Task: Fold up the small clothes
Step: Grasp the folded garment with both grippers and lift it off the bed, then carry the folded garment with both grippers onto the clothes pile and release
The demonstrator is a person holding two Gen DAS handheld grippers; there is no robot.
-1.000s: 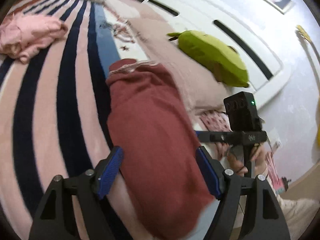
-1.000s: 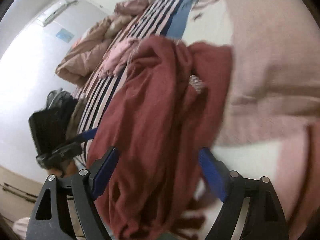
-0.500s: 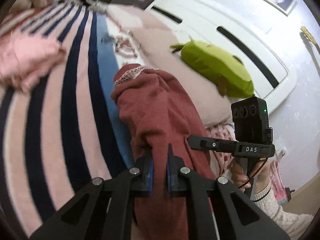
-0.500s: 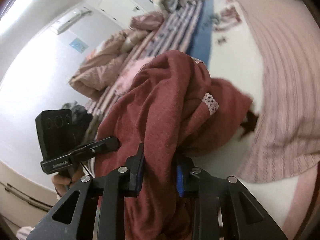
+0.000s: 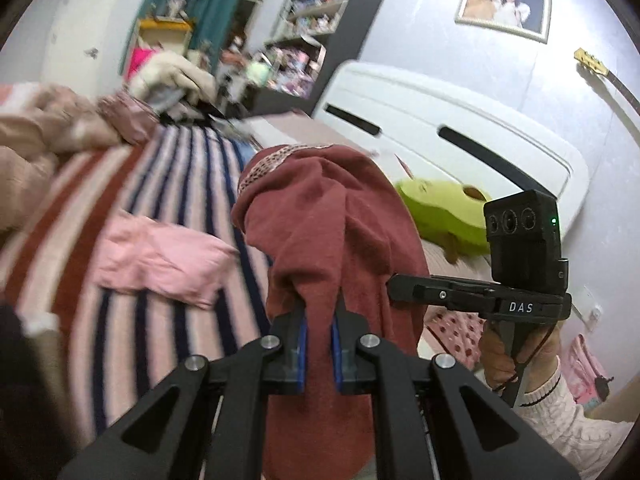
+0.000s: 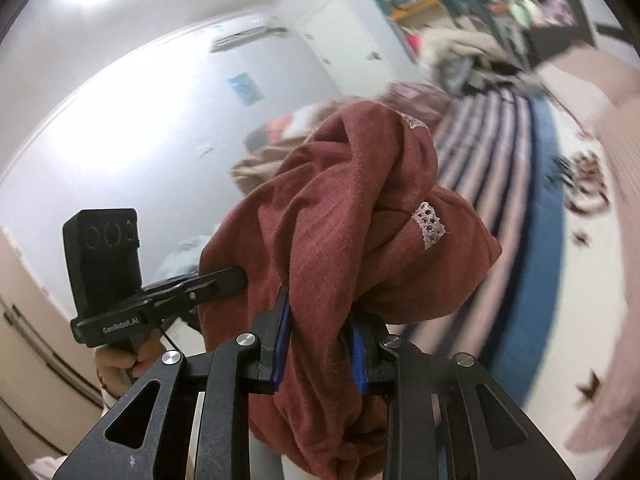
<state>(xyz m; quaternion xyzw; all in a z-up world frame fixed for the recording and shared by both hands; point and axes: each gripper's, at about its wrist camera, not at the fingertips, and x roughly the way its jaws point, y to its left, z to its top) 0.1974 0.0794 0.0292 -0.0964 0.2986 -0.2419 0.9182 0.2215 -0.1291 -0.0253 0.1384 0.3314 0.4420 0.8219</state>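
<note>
A dark red garment with lace trim (image 5: 332, 216) hangs bunched in the air above the striped bed cover (image 5: 168, 184). My left gripper (image 5: 319, 330) is shut on a fold of it. My right gripper (image 6: 320, 334) is shut on another thick fold of the same garment (image 6: 340, 208). The right gripper shows at the right of the left wrist view (image 5: 520, 264), and the left gripper shows at the left of the right wrist view (image 6: 120, 280). The garment's lower part drops out of sight behind the fingers.
A pink garment (image 5: 160, 256) lies on the striped cover to the left. A green plush toy (image 5: 444, 210) rests by the white headboard (image 5: 460, 128). A beige duvet (image 5: 44, 140) is piled at the far left. Cluttered shelves (image 5: 308, 20) stand beyond the bed.
Both grippers closed on the red garment, then lifted it off the bed. Both views now tilt up toward the walls and shelves.
</note>
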